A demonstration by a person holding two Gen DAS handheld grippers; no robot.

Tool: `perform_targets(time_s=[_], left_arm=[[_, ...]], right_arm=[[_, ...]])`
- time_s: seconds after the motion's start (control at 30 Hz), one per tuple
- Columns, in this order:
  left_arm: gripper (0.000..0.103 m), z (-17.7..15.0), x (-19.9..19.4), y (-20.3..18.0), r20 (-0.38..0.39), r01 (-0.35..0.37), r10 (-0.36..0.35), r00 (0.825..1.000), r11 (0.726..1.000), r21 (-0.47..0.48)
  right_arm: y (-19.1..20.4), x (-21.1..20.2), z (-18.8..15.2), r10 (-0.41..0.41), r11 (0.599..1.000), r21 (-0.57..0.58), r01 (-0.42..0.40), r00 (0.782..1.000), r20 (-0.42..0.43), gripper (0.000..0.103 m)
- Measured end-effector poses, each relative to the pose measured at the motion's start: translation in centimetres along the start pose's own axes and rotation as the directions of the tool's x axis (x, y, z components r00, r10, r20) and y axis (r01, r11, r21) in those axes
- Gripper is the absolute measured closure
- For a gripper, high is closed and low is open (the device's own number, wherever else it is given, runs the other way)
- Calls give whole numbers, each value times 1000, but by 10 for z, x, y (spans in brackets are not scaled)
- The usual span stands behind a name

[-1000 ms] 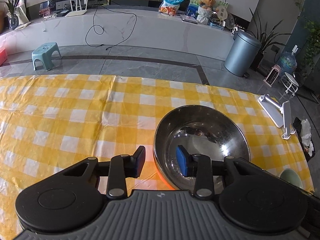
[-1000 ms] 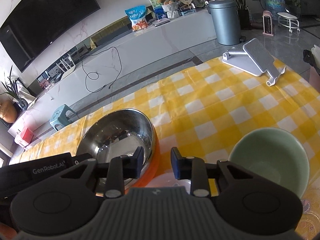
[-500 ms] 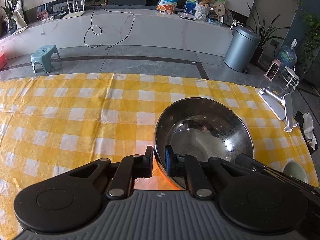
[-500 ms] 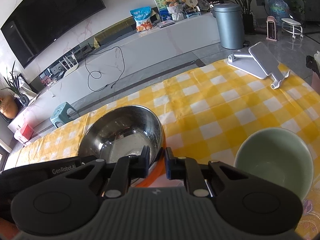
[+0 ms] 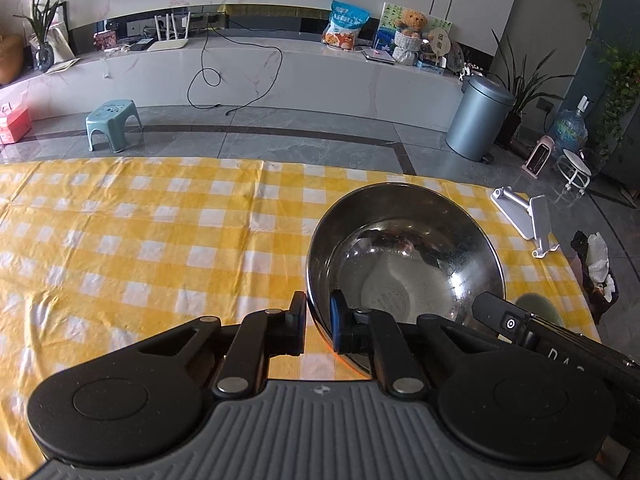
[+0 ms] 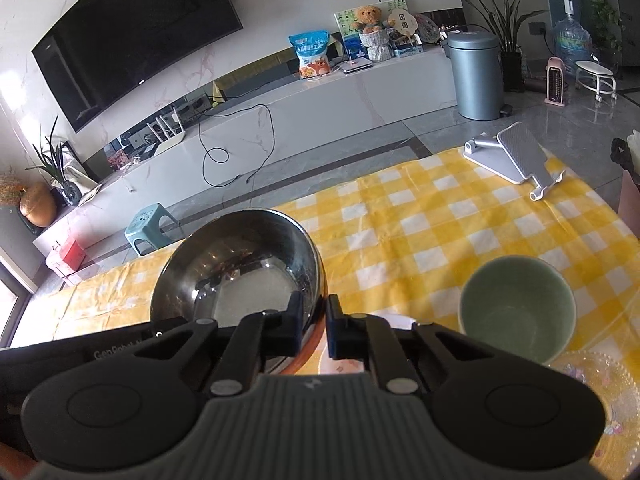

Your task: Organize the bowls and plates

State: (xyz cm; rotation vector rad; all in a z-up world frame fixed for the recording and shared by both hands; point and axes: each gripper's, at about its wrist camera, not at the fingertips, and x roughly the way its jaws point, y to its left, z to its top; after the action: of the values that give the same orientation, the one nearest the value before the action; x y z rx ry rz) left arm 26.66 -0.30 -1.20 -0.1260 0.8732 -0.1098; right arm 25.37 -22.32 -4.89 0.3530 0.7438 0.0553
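A large steel bowl (image 5: 404, 248) (image 6: 240, 276) hangs over the yellow checked tablecloth (image 5: 140, 240). My left gripper (image 5: 318, 308) is shut on its near left rim, one pad inside and one outside. My right gripper (image 6: 314, 312) pinches the near right rim, its jaws closing the last bit with the pads on the metal. An orange edge (image 6: 308, 356) shows under the bowl's near side; I cannot tell what it is. A pale green bowl (image 6: 516, 312) (image 5: 534, 304) stands upright to the right, apart from both grippers.
A clear glass plate (image 6: 600, 380) lies at the near right, beside the green bowl. A white plate (image 6: 394, 322) peeks out under my right gripper. A white folding stand (image 6: 516, 152) (image 5: 528, 216) sits at the table's far right corner. The cloth's left half is bare.
Both grippers went from open around the steel bowl's rim to shut on it. The bowl has since come up off the table with them and sits farther from the cloth.
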Motion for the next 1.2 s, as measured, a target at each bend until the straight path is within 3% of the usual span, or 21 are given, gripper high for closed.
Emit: perform_targets(time_s=[0.37, 0.57, 0.87, 1.2], left_arm=[[90, -44, -94, 37, 36, -9, 13, 999, 993, -122], [90, -77, -129, 68, 35, -8, 15, 999, 984, -177], [90, -129, -150, 100, 4, -6, 7, 1000, 966, -259], [89, -163, -145, 115, -11, 25, -30, 999, 953, -303]], right_arm=[[32, -89, -55, 86, 996, 31, -85, 995, -53, 94], [55, -124, -87, 111, 993, -18, -113, 991, -69, 95], [74, -143, -125, 133, 987, -71, -143, 983, -127, 95], [69, -148, -148, 117, 991, -39, -124, 981, -158, 95]])
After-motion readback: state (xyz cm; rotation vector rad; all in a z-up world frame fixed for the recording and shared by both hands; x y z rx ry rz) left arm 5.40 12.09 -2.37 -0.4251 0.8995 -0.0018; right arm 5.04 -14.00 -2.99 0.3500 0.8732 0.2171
